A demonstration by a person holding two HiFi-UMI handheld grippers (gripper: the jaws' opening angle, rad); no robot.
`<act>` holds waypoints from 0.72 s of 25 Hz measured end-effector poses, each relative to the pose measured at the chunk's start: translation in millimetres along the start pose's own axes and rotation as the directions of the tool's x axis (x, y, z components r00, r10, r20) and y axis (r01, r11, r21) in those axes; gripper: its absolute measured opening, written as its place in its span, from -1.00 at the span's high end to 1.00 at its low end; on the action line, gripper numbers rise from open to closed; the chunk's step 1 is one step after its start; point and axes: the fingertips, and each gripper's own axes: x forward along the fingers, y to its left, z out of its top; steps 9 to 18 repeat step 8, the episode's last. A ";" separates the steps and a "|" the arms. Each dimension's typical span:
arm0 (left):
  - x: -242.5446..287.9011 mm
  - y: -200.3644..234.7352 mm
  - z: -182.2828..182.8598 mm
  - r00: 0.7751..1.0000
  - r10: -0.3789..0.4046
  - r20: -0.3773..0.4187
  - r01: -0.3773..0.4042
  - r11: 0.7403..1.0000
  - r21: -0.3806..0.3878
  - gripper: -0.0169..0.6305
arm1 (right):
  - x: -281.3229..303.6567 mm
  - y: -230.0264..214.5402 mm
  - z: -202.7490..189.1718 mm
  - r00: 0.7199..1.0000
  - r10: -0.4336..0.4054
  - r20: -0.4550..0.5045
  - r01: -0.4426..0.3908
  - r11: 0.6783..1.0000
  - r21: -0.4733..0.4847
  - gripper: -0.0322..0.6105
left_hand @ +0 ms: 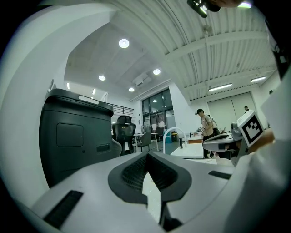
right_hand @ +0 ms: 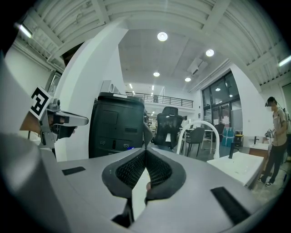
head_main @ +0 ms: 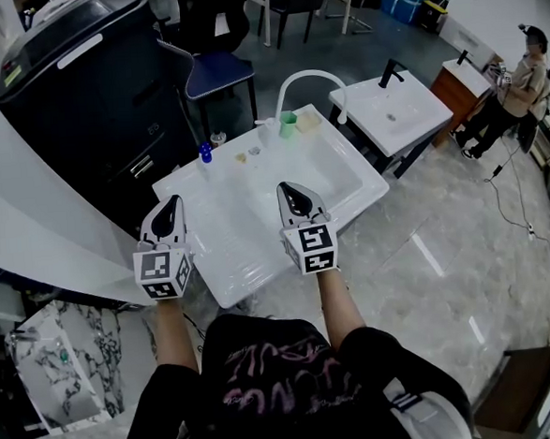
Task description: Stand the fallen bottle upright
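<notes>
A white sink counter (head_main: 258,248) carries small things along its far edge. A small blue bottle (head_main: 206,153) is there, and whether it stands or lies I cannot tell. A green cup (head_main: 288,124) stands beside the white arched faucet (head_main: 307,78). My left gripper (head_main: 170,206) hovers over the counter's near left edge, shut and empty. My right gripper (head_main: 292,190) hangs over the basin's middle, also shut with nothing in it. In the left gripper view the jaws (left_hand: 147,155) meet at their tips; in the right gripper view the jaws (right_hand: 145,152) meet too.
A big black machine (head_main: 87,77) stands at the far left, with a dark chair (head_main: 218,72) beside it. A second white sink (head_main: 390,112) with a black tap is at the right. A person (head_main: 519,84) stands far right. A marble slab (head_main: 51,370) lies lower left.
</notes>
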 end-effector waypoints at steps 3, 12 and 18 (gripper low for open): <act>-2.2 -0.1 0.7 1.000 0.005 0.001 -0.005 1.000 0.002 0.90 | -1.7 1.3 1.5 1.000 0.003 0.002 -0.003 1.000 -0.006 0.86; -5.3 -4.2 3.0 1.000 0.004 0.004 -0.004 1.000 0.014 0.90 | -4.5 4.8 2.1 1.000 0.011 0.002 -0.011 1.000 -0.019 0.86; -5.3 -4.2 3.0 1.000 0.004 0.004 -0.004 1.000 0.014 0.90 | -4.5 4.8 2.1 1.000 0.011 0.002 -0.011 1.000 -0.019 0.86</act>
